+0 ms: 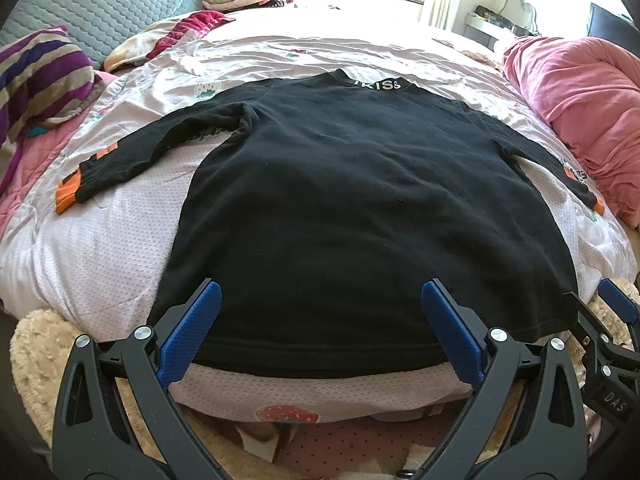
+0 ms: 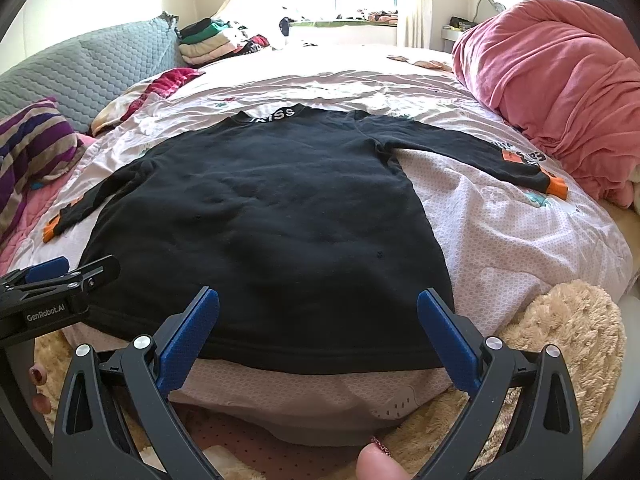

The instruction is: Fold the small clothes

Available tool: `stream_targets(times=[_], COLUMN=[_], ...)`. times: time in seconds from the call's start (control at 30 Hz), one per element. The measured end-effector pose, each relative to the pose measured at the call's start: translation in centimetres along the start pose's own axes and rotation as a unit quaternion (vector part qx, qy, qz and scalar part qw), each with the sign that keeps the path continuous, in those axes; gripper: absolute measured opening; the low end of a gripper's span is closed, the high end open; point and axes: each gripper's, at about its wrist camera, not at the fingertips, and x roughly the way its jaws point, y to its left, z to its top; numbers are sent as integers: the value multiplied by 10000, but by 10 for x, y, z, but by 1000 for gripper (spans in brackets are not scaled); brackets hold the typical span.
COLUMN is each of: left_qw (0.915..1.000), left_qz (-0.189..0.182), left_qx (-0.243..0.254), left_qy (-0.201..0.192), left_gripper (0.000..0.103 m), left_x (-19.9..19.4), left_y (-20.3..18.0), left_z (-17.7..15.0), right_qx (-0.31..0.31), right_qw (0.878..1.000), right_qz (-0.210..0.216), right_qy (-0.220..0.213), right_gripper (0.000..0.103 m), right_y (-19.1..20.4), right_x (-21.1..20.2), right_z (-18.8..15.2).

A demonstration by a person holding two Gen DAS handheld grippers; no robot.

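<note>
A black long-sleeved top [image 1: 352, 184] [image 2: 264, 216] lies flat on the pale pink bedsheet [image 1: 100, 252] [image 2: 520, 240], collar away from me, both sleeves spread out, orange cuffs [image 1: 66, 194] [image 2: 557, 187] at their ends. My left gripper [image 1: 320, 296] is open, hovering over the hem near the left part of the top. My right gripper [image 2: 318, 300] is open too, over the hem toward the right corner. Neither holds cloth. The right gripper's tip [image 1: 616, 304] shows at the edge of the left wrist view, and the left gripper's side [image 2: 60, 280] in the right wrist view.
A crumpled pink blanket [image 1: 580, 112] [image 2: 560, 88] lies at the right. A striped purple cloth [image 1: 40, 76] [image 2: 32, 148] and grey quilted cushion [image 1: 104, 4] sit at the left. Folded clothes [image 2: 208, 42] are stacked at the back. A beige fluffy throw [image 2: 560, 340] hangs off the near edge.
</note>
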Motion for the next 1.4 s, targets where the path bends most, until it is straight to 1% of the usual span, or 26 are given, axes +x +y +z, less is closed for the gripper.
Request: stream_targets(times=[0.23,0.4,0.73,1.17,1.4], left_qw=[10000,9999,9999,9999,9997], left_qz=[-24,-62,-85,-101,-174], left_qx=[28,19,23,123,158], left_qy=[29,80,64,26,-37], left_gripper=[94,94,94,94,94], left_x=[3,9,19,36,42], left_y=[0,-1,-4,-18,-27], left_z=[3,8,30,67,90], right_qx=[17,15,92,239,335], right_qw=[10000,10000,9999,9997,9993], right_qz=[8,-6,92,40,-11], right_qy=[27,30,28,-78,-152], right_gripper=[99,99,99,99,99], right_y=[-1,-4,-12,-27,-34], right_x=[3,5,15,28,35], right_z=[1,9,36,84,110])
